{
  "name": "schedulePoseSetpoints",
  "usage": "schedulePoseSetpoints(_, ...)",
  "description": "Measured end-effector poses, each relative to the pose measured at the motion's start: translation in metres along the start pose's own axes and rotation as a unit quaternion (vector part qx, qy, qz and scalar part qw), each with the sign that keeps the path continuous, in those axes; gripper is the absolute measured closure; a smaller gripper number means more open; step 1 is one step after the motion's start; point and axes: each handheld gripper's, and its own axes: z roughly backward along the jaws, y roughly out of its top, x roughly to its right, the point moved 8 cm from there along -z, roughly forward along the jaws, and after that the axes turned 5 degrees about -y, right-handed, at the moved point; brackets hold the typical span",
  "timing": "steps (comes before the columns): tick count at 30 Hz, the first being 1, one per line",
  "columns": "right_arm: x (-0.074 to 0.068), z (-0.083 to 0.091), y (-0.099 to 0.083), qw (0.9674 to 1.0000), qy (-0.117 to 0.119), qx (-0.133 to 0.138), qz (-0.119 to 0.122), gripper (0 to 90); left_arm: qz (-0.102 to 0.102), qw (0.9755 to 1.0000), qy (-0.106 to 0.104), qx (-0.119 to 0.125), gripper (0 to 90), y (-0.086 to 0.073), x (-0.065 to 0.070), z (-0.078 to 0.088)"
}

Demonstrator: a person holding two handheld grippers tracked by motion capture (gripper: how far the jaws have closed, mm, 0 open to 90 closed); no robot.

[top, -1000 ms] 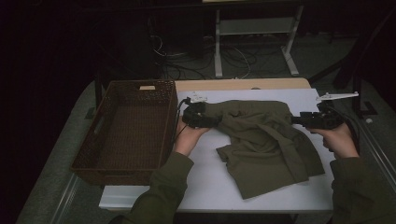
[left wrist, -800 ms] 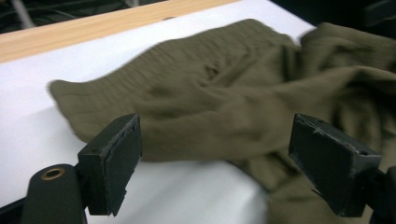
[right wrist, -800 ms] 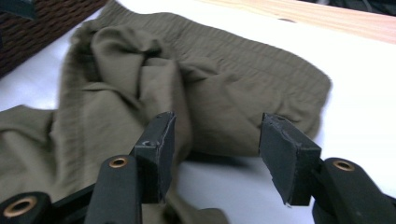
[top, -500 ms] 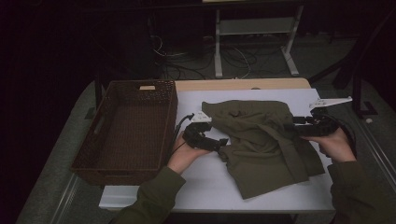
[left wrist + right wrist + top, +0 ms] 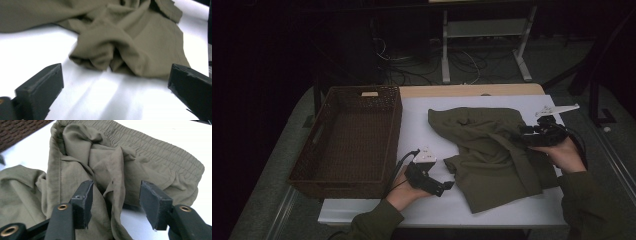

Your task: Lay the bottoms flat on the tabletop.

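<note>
Jaws of the left gripper [image 5: 447, 185] stand wide, having just been opening, with nothing between them; the right gripper [image 5: 113, 202] straddles a fold half-open, pads not pressing. Shorts [image 5: 492, 150] lie crumpled on the surface [image 5: 422, 125] beside the basket [image 5: 347, 135]. Advice: bite the near hem squarely before folding.

Matt olive cloth garment [image 5: 492, 150] – creased, woven wicker basket [image 5: 347, 140], smooth white tabletop [image 5: 422, 125]

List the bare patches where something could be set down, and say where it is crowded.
Free: the white table between basket and olive garment, and the basket's bare floor. Crowded: the table's right half, under the garment.
</note>
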Motion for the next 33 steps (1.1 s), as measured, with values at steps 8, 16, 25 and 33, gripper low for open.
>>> schedulePoseSetpoints(8, 0.002, -0.006, -0.007, 0.9998, -0.010, -0.014, 0.006, 62.4, 0.007, 0.9998, -0.013, -0.010, 0.0, -0.015, 0.006, 0.000)
schedulePoseSetpoints(16, 0.007, -0.004, -0.008, 0.9997, -0.019, -0.013, 0.014, 87.1, 0.008, 1.0000, -0.006, -0.001, 0.0, -0.012, 0.001, 0.002)
schedulePoseSetpoints(25, 0.035, 0.012, -0.013, 0.9984, -0.052, 0.000, -0.021, 87.7, 0.014, 0.9999, -0.002, 0.004, 0.0, -0.011, -0.002, 0.005)
schedulePoseSetpoints(33, 0.065, 0.014, -0.039, 0.9947, -0.076, -0.036, -0.058, 87.7, 0.016, 0.9998, -0.002, 0.008, 0.0, -0.011, -0.002, 0.008)
